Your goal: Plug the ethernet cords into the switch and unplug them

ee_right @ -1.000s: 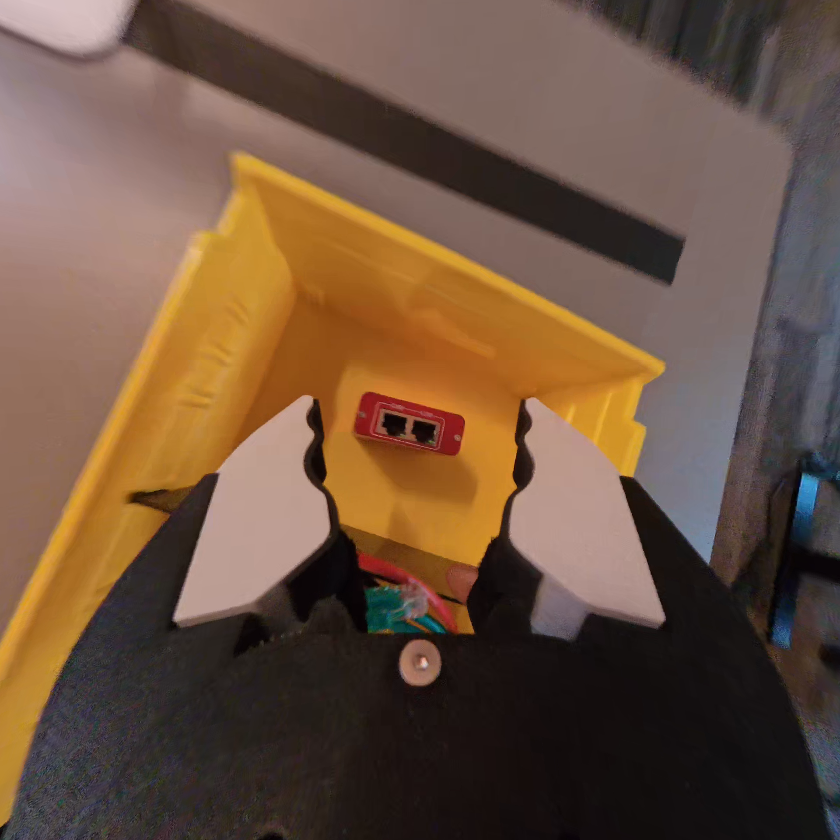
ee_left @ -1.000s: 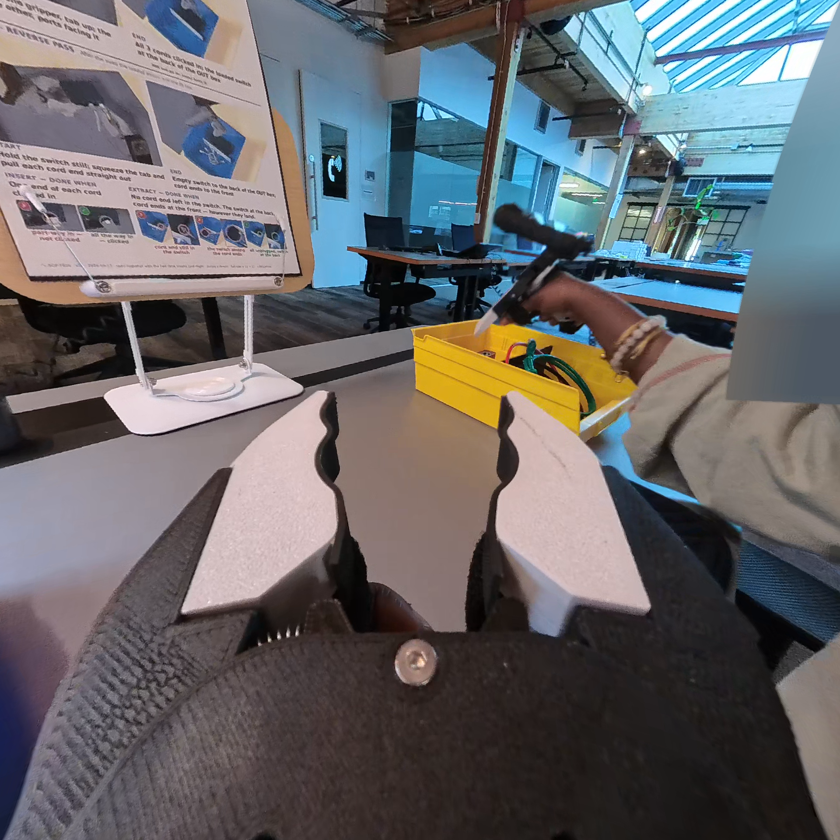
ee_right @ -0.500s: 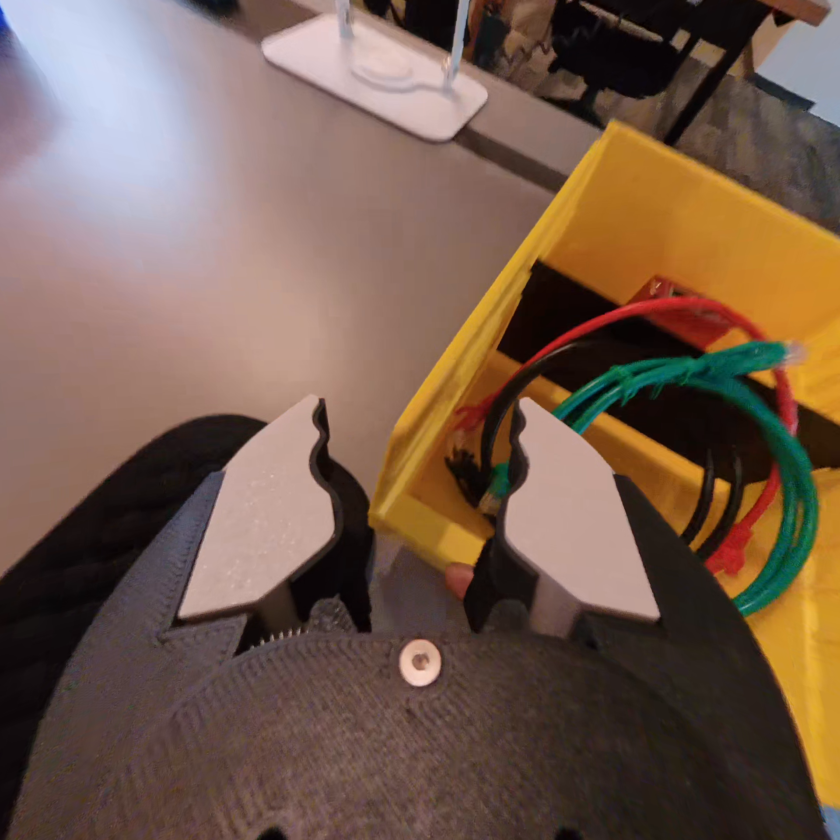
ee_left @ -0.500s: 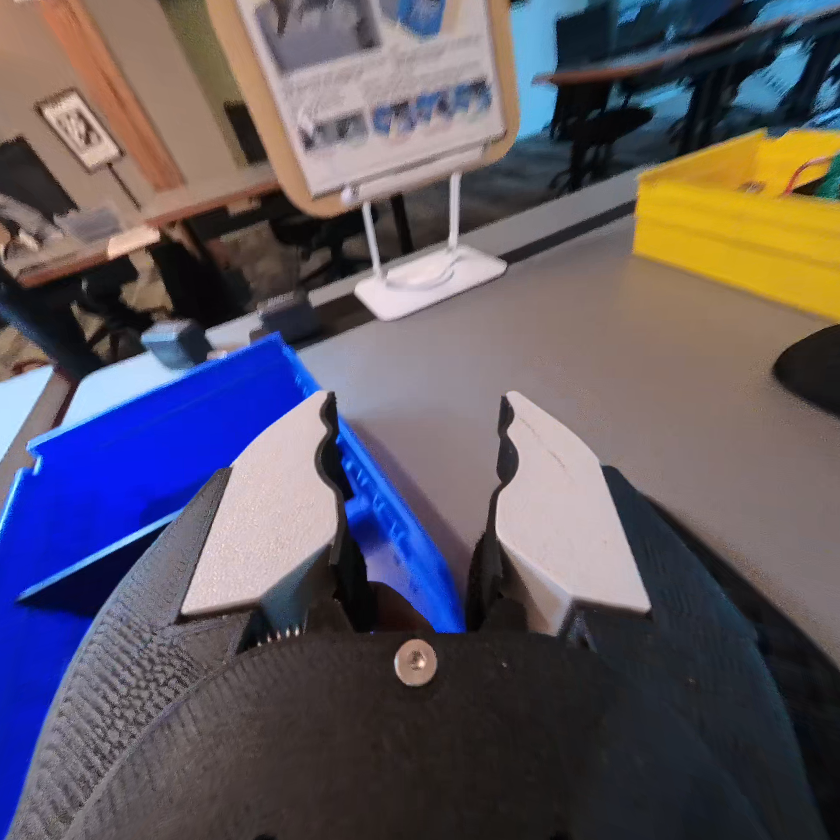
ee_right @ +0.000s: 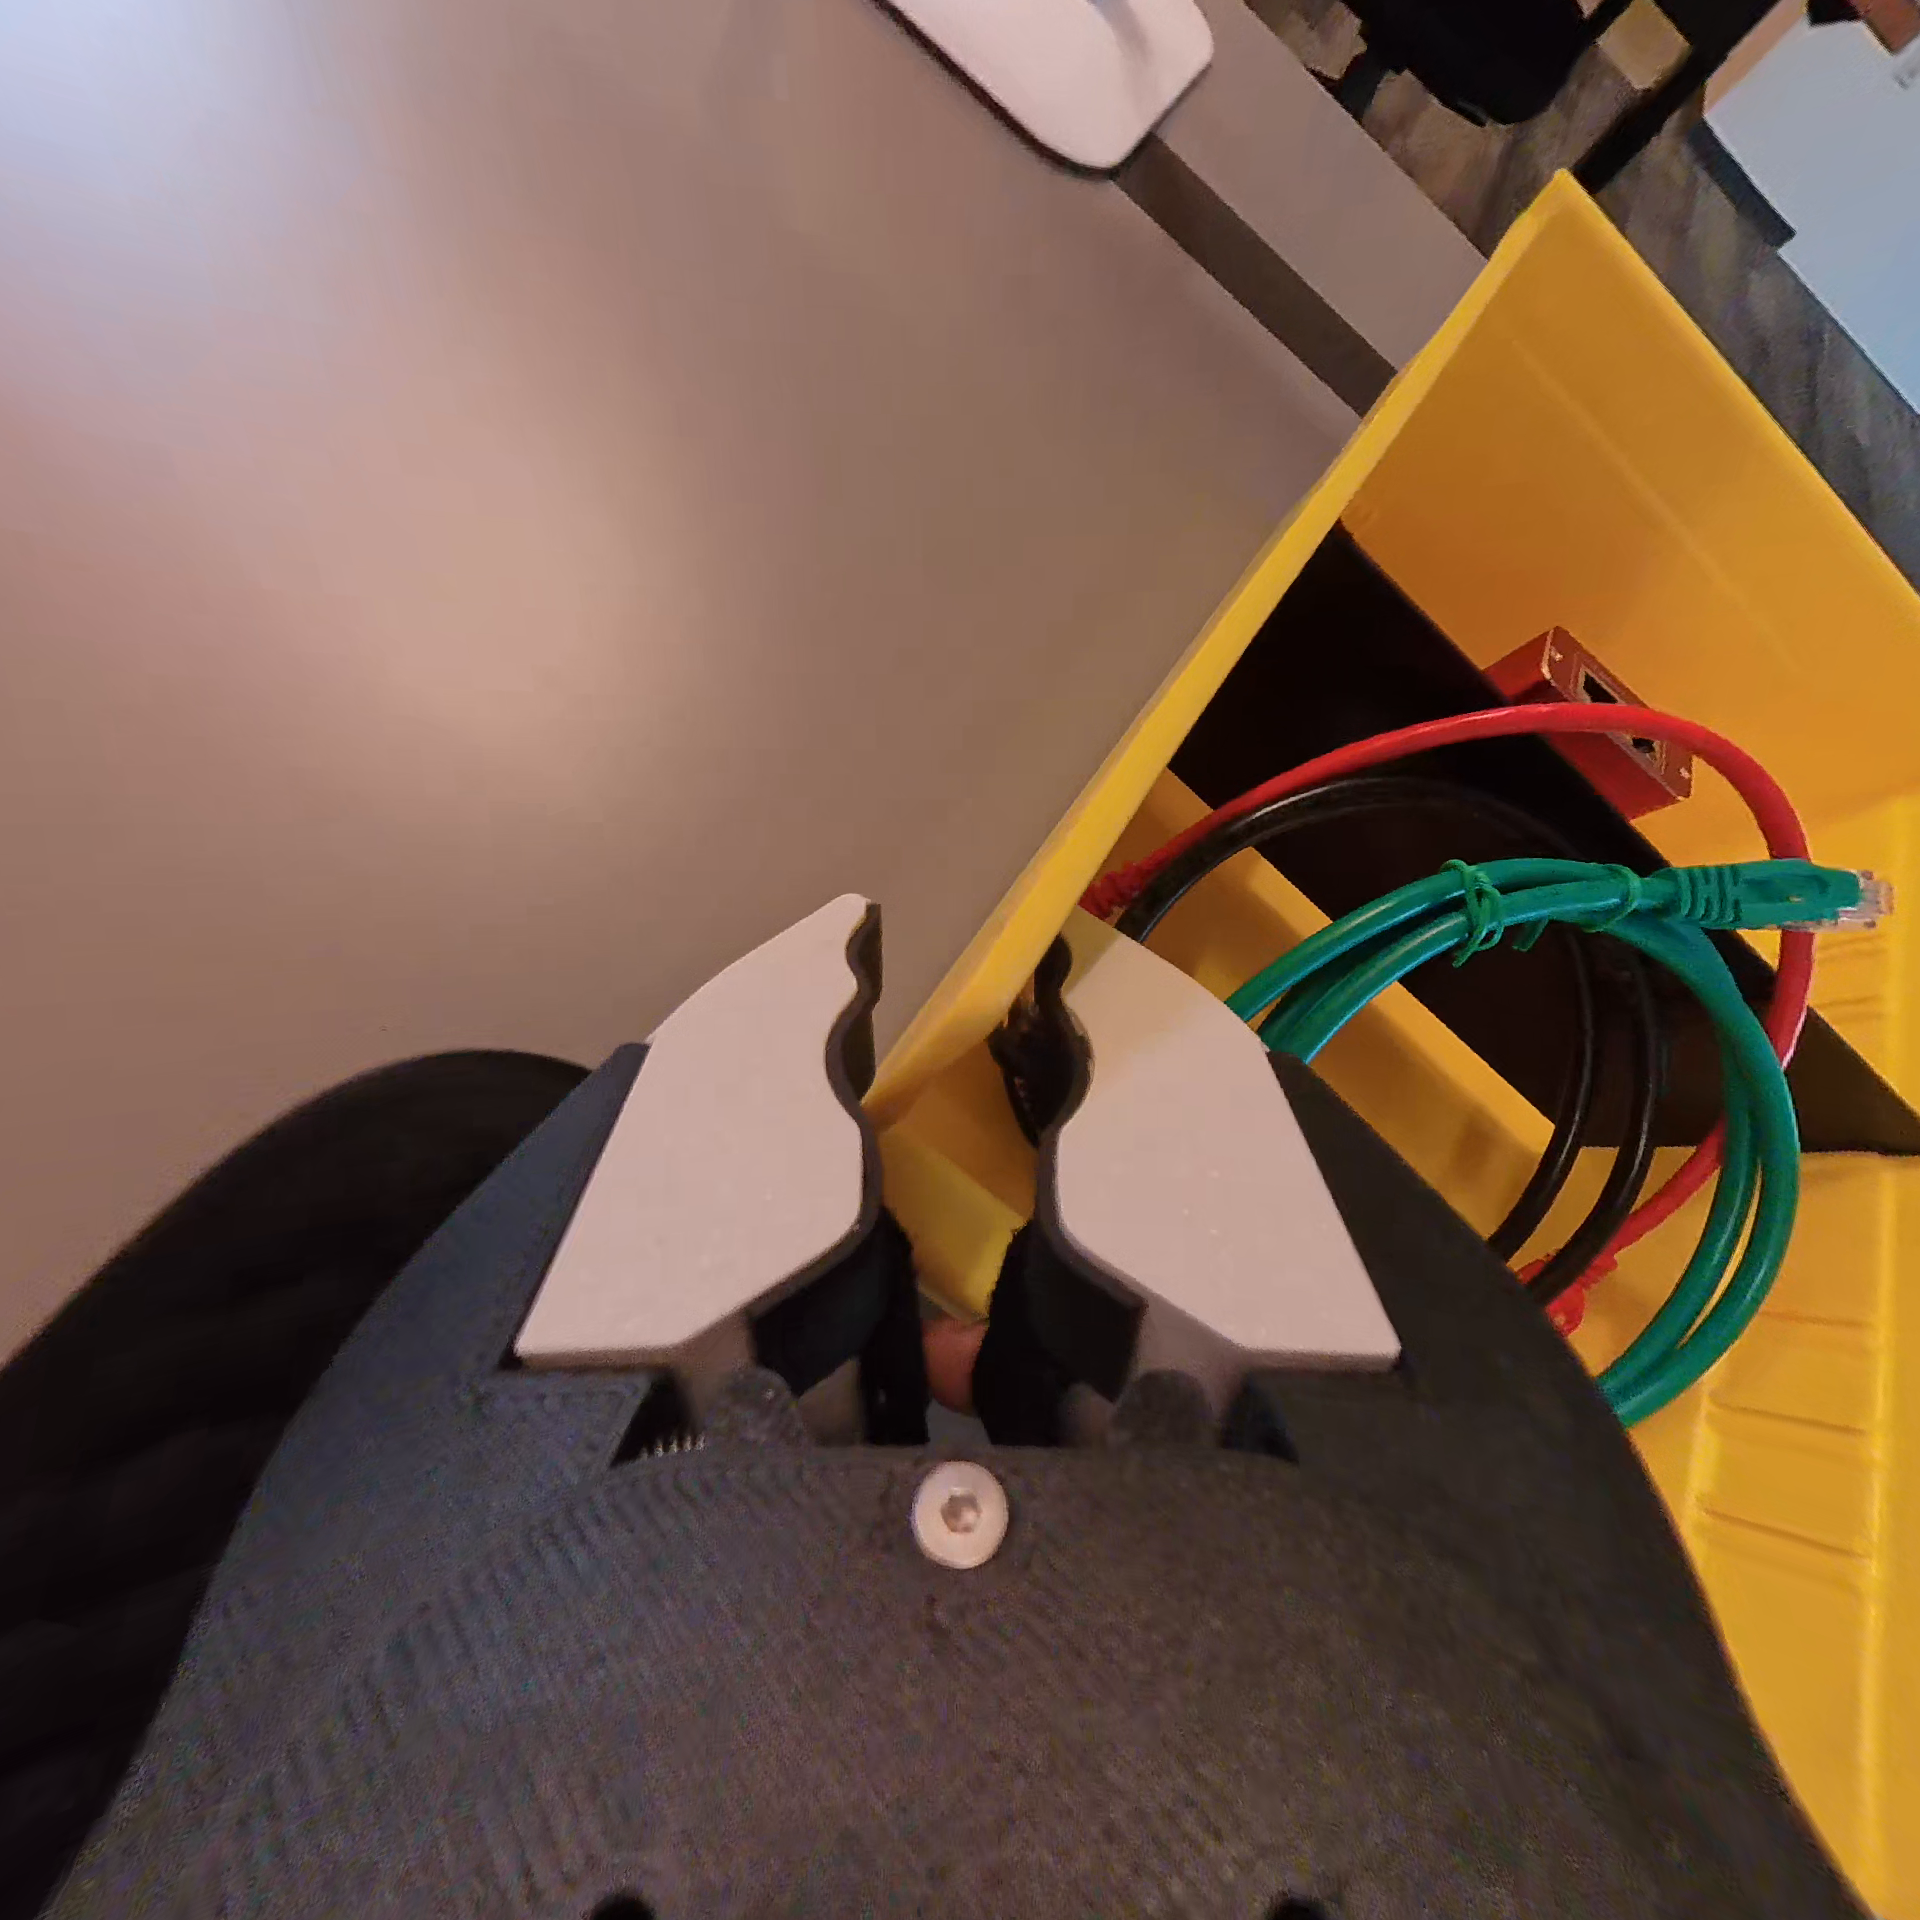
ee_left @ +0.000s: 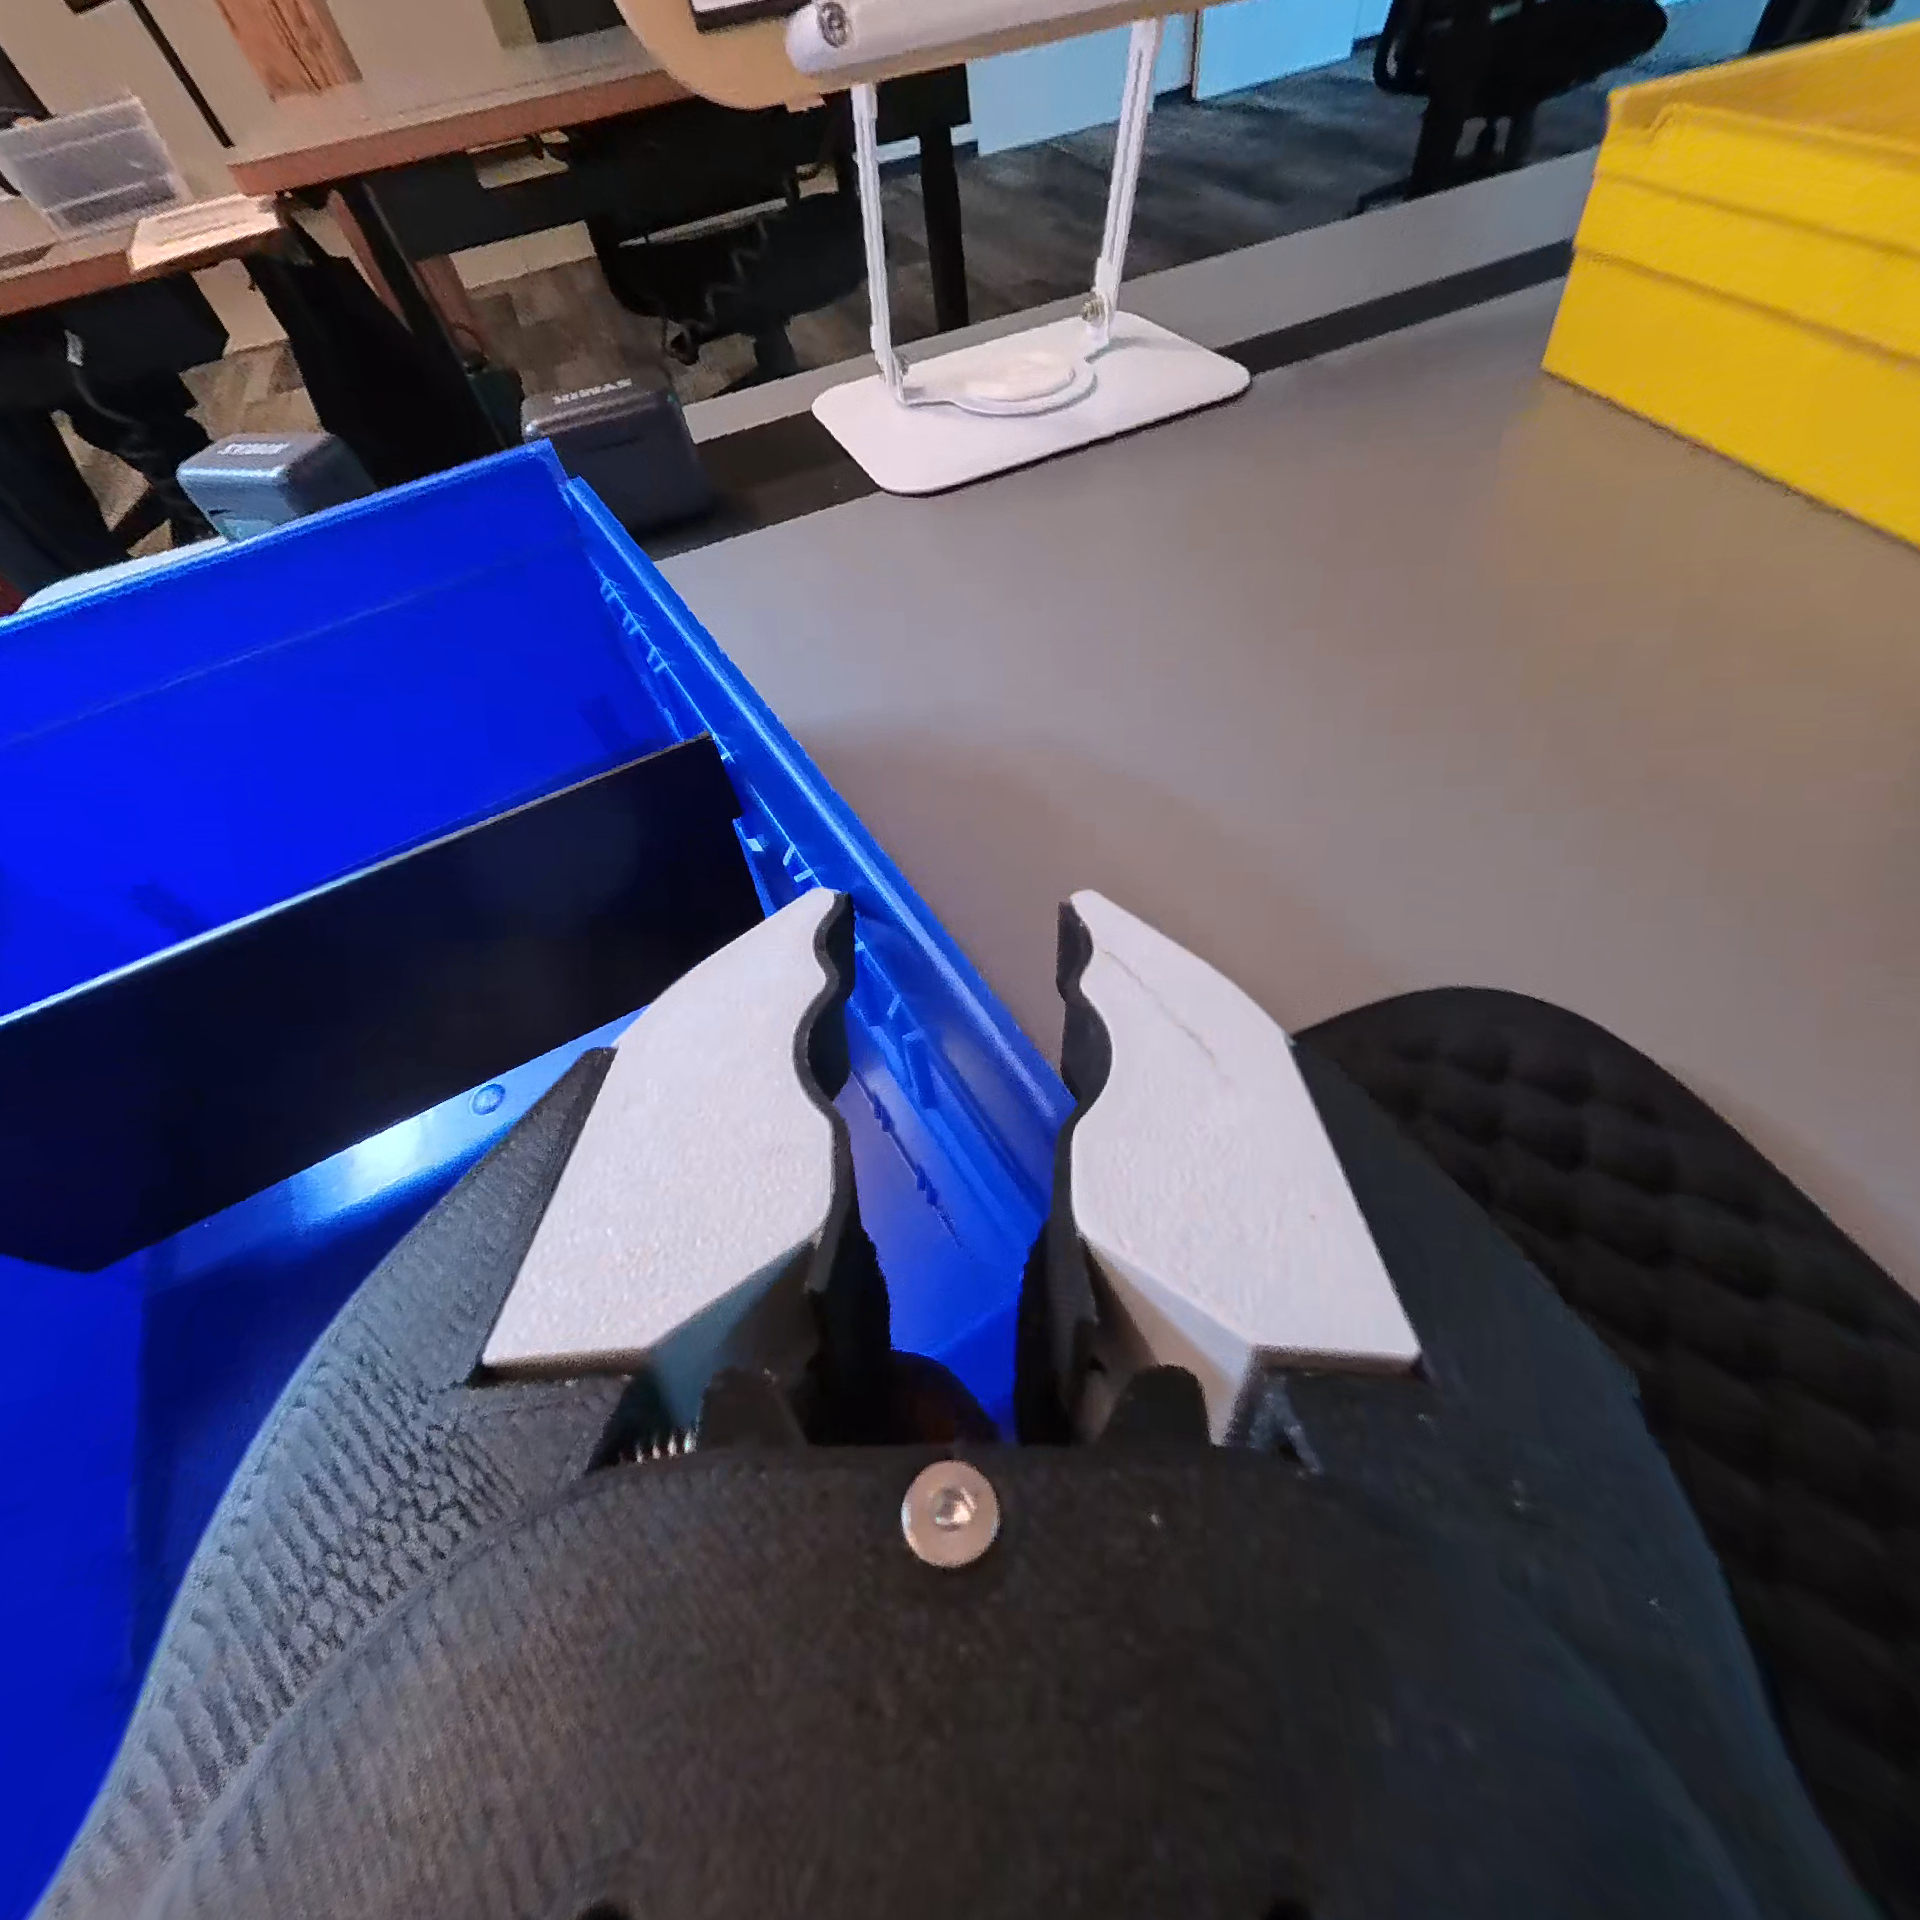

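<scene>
Left wrist view: I am holding the left tongs (ee_left: 956, 925) spread apart, straddling the right wall of a blue bin (ee_left: 343, 665) without pinching it. A black divider (ee_left: 364, 977) is crossing the bin. The bin is sitting on the grey table (ee_left: 1299, 675), with a white stand (ee_left: 1029, 416) beyond and a yellow bin (ee_left: 1756, 281) at far right. A black pad (ee_left: 1683, 1195) is lying just beside the tongs.

In the right wrist view, my right tongs (ee_right: 961, 971) are spread, straddling the yellow bin's (ee_right: 1538, 353) near corner wall. Inside it, red (ee_right: 1558, 722), black (ee_right: 1330, 805) and green (ee_right: 1558, 894) cords are lying coiled and unplugged, and the red switch (ee_right: 1590, 717) is sitting behind the bin's own divider.
</scene>
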### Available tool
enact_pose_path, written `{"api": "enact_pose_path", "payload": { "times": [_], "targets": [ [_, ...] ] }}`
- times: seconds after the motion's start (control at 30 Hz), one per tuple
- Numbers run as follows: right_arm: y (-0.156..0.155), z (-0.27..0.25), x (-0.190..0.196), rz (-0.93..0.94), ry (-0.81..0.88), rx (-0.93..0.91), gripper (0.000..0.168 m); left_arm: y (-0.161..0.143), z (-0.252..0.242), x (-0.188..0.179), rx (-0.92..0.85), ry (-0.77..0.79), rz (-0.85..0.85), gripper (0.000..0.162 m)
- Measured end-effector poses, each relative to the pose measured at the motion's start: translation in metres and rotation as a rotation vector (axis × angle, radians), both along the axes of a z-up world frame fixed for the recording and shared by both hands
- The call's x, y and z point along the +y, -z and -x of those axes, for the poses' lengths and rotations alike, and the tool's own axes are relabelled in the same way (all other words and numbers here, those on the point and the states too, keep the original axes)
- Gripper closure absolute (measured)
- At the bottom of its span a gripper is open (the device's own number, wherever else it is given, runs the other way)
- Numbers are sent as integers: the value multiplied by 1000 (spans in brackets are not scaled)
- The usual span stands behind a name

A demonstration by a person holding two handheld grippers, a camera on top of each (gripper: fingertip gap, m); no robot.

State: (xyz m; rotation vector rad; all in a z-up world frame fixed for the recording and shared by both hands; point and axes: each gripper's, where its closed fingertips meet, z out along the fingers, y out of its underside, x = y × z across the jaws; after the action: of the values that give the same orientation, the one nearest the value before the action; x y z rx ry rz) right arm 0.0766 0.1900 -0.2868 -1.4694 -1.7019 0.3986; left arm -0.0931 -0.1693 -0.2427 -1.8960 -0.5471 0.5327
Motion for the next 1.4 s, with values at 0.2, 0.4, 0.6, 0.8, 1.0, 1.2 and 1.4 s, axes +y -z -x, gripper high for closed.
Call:
{"api": "enact_pose_path", "payload": {
  "times": [0.2,0.4,0.6,0.8,1.0,1.2,1.4],
  "targets": [
    [1,28,-46,19,-106,-57,136,-1,3,8,-9,-27,-41,124],
    [0,61,-103,40,-215,-51,134,-1,5,17,-29,-27,-86,121],
    [-1,91,-159,77,-329,-28,133,-3,4,29,-49,17,-163,110],
    [-1,114,-205,70,-430,-32,132,-42,-4,9,-1,64,-262,107],
    [-2,139,-243,79,-505,-19,129,-74,25,-78,118,-136,-223,107],
    [-3,158,-274,112,-567,6,128,-54,54,-155,83,-340,-135,107],
    [-7,173,-309,167,-732,58,116,-36,64,-175,27,-363,-146,107]
  ]
}}
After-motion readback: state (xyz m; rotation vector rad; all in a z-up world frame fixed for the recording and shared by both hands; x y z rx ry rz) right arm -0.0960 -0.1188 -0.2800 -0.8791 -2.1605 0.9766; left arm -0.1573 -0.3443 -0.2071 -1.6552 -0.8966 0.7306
